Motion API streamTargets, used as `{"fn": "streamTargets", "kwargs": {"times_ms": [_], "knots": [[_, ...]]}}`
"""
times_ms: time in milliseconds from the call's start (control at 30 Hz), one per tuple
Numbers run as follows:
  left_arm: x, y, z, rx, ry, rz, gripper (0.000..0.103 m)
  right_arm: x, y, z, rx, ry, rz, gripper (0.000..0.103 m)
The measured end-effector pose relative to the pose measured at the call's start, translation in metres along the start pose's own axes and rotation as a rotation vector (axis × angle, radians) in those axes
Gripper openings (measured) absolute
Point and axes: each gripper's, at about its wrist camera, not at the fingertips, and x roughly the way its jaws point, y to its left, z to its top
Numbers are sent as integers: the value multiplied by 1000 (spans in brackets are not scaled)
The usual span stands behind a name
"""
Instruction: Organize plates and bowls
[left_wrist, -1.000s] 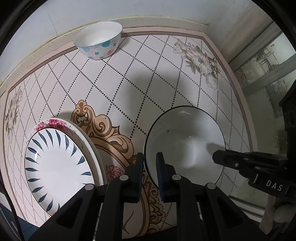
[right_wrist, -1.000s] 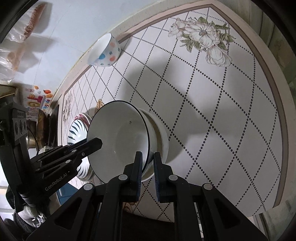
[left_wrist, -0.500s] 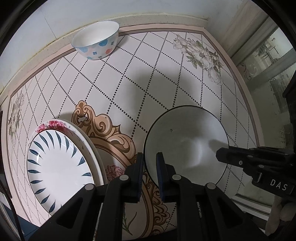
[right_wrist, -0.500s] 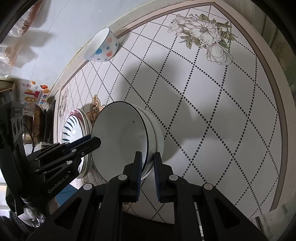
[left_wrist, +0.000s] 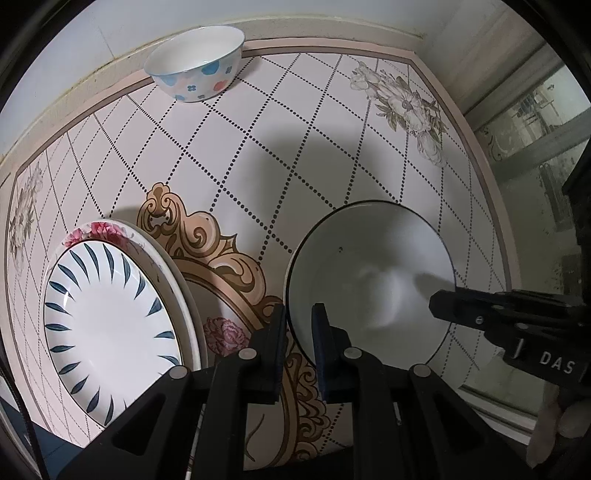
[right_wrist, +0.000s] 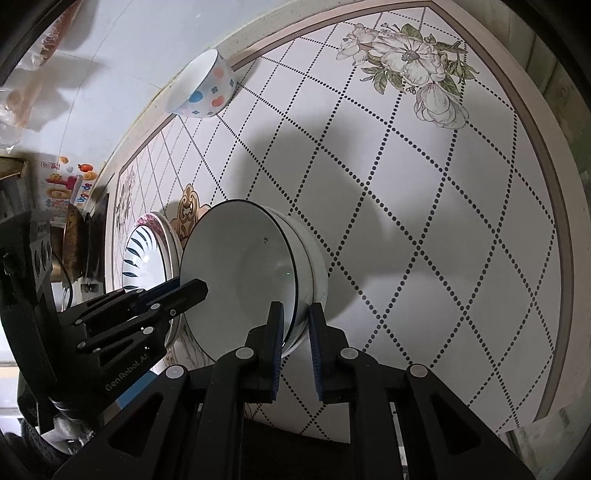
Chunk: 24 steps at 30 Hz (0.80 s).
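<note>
A white bowl with a thin black rim (left_wrist: 369, 280) is held between both grippers over the patterned tabletop (left_wrist: 258, 147). My left gripper (left_wrist: 298, 328) is shut on its near left rim. My right gripper (right_wrist: 295, 321) is shut on the opposite rim, one pad inside and one outside the wall; its tip shows as the right gripper (left_wrist: 439, 299). From the right wrist the bowl (right_wrist: 240, 269) looks tilted, with the left gripper (right_wrist: 195, 286) on its far edge. Whether its base touches the table is hidden. A dotted bowl (left_wrist: 195, 70) stands at the back.
A blue-leaf plate (left_wrist: 107, 317) lies on a floral-rimmed plate (left_wrist: 103, 230) left of the held bowl. The wall (left_wrist: 110, 37) runs behind the table. The table edge (left_wrist: 491, 206) is on the right. Packaging and clutter (right_wrist: 62, 184) sit beyond the left end.
Almost nothing differs: the bowl stays gripped on both rims and has only shifted slightly in both views. The plates and dotted bowl have not moved.
</note>
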Motion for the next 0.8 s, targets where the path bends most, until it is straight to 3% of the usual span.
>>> {"fn": "streamTargets", "kwargs": {"times_ms": [300,367,467,633,800], "knots": [[-51,26,20,-108,-68,-59,13,-14,-2,13,30,12,21,17],[-61,39,37,-154,-88,-84,24,-25,3,25,32,-16,38,26],[-64,64,75,-220,-115,-81,26,-40,18,60,20,-72,88,51],[-47,114,137,-345,-130,-77,26,-34,53,132,-34,-131,121,52],[-14,159,183,-446,-92,-87,26,2,84,209,-44,-126,139,52]]}}
